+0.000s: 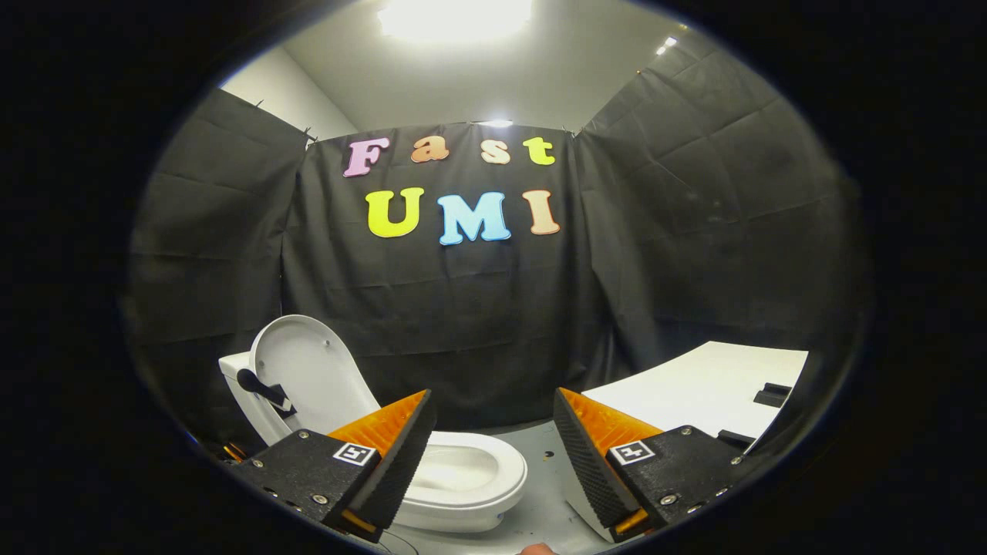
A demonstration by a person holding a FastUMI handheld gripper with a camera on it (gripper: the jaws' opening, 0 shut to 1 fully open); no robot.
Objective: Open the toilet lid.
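Observation:
A small white toilet stands on the grey floor, ahead of my fingers and off toward the left one, which partly covers its bowl. Its lid stands raised, leaning back against the cistern, and the seat and bowl lie uncovered. A dark flush lever sticks out beside the lid. My gripper is open, with a wide gap between its fingers and nothing in that gap. The fingers hover above and short of the bowl, touching nothing.
A white table top reaches in beyond the right finger, with a small black object on it. Black cloth walls close the booth behind the toilet and on both sides. Grey floor lies between toilet and table.

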